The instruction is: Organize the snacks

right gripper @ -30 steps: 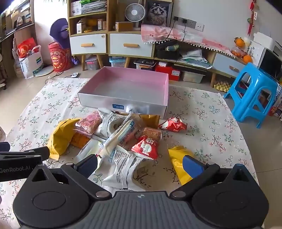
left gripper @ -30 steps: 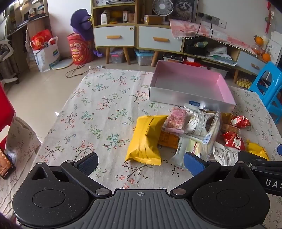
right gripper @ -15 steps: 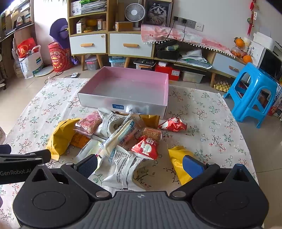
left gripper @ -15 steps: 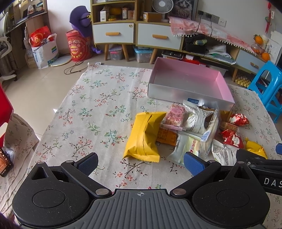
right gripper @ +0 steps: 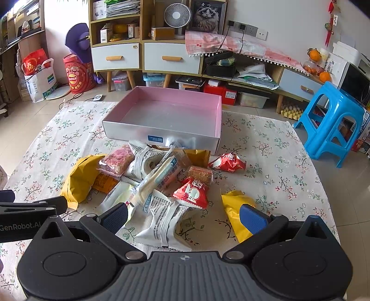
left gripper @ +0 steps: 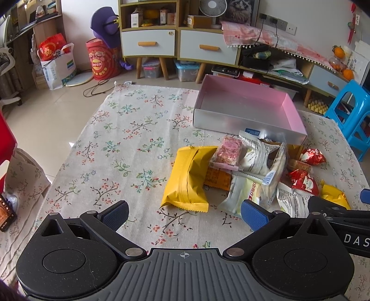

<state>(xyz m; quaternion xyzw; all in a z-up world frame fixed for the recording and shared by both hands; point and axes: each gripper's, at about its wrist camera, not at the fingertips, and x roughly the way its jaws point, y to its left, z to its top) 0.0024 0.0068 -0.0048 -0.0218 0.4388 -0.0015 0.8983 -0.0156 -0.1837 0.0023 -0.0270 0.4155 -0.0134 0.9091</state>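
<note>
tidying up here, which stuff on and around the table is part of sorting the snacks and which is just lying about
Part of the job:
- pink box, nothing in it
- big yellow packet
- pink snack bar
- white wrappers
- red packets
- small yellow packet

Just lying about:
- blue stool
- fan
- cat picture
- oranges
- red drum

Orange packet point(left gripper: 217, 178) mostly buried under the yellow packet point(left gripper: 187, 178) and pink snack bar point(left gripper: 227, 151); gold packet point(right gripper: 196, 154) half hidden against the box's point(right gripper: 161, 136) near wall; right gripper point(left gripper: 360, 201) cut off by left view's right edge; print on white wrappers point(right gripper: 161, 217) too small to read.
</note>
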